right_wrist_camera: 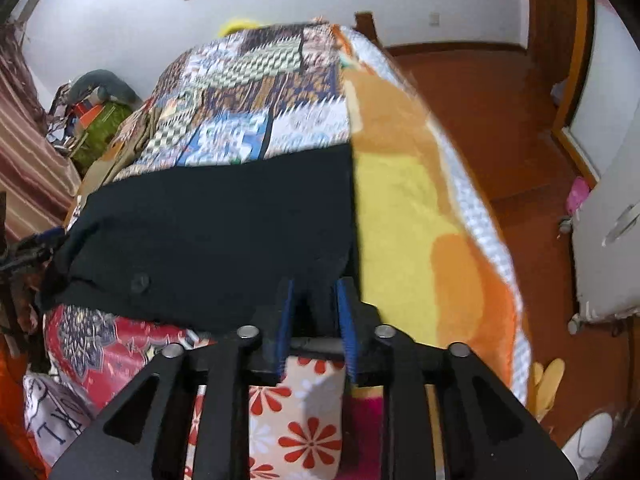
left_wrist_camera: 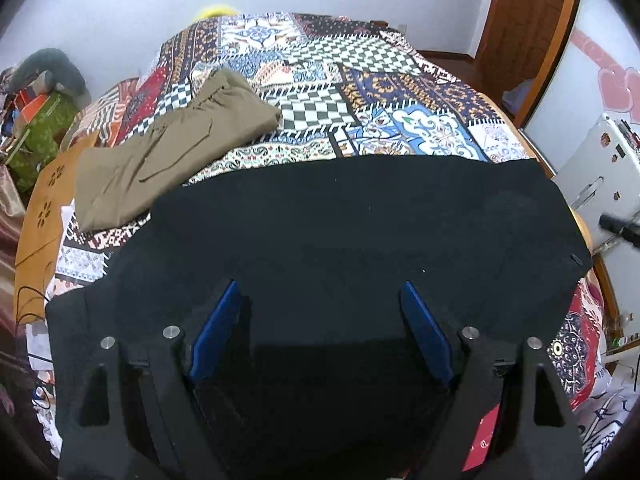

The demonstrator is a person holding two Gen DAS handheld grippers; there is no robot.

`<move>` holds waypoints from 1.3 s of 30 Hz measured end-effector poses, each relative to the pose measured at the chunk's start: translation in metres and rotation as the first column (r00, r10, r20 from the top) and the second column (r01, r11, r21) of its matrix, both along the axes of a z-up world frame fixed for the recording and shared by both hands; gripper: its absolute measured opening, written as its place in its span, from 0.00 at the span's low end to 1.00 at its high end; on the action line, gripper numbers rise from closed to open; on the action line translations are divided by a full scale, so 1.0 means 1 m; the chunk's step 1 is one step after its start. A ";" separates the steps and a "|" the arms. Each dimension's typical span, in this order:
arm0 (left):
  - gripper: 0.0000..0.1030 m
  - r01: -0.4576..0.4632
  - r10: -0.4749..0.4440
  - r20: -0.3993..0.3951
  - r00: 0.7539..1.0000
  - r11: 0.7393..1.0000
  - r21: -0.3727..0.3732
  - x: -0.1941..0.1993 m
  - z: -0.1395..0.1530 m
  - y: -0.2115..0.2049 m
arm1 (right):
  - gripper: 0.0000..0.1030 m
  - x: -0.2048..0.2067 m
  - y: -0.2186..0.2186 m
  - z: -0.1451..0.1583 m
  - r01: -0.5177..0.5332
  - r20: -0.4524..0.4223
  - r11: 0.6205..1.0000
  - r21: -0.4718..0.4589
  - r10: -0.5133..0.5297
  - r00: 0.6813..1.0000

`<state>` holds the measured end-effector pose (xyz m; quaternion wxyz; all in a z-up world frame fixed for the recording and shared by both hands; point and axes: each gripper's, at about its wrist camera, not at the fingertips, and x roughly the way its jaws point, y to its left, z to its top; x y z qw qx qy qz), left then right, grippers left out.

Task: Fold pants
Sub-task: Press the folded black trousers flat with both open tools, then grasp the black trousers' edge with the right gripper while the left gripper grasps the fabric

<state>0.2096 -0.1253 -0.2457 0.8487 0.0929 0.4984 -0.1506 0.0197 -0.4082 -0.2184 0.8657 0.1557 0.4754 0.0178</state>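
The black pants lie flat across the near end of the bed, on a patterned patchwork cover; their cloth looks matte and slightly fuzzy. The left gripper hovers over them with jaws wide apart and nothing between. The right gripper has a fold of the pants' edge between its blue pads, but I cannot tell if they press it.

Place: a bedroom in a home.
Bed: fills the room, under a patchwork-print cover.
Blanket: orange and yellow fleece along one side.
Floor: reddish wood.
Door: brown wooden frame.
Clutter: bags and bundles piled by the white wall.
Folded clothes: lying on the bed.
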 end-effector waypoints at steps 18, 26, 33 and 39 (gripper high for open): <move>0.92 -0.081 0.080 -0.040 0.996 0.996 -0.023 0.007 -0.021 0.004 | 0.29 0.102 -0.017 -0.039 -0.020 -0.017 0.999 -0.034 0.020 1.000; 0.95 -0.093 0.092 -0.041 0.995 0.995 -0.027 0.011 -0.023 0.003 | 0.24 0.106 -0.013 -0.044 -0.036 0.007 0.999 -0.039 0.036 0.999; 0.95 -0.091 0.090 -0.041 0.995 0.996 -0.025 0.011 -0.023 0.002 | 0.13 0.100 -0.001 -0.025 -0.021 0.107 0.985 -0.171 0.040 0.993; 0.94 -0.101 0.100 -0.030 0.995 0.995 -0.014 0.009 -0.019 0.006 | 0.13 0.117 -0.001 -0.029 -0.011 0.091 0.976 -0.220 0.032 0.995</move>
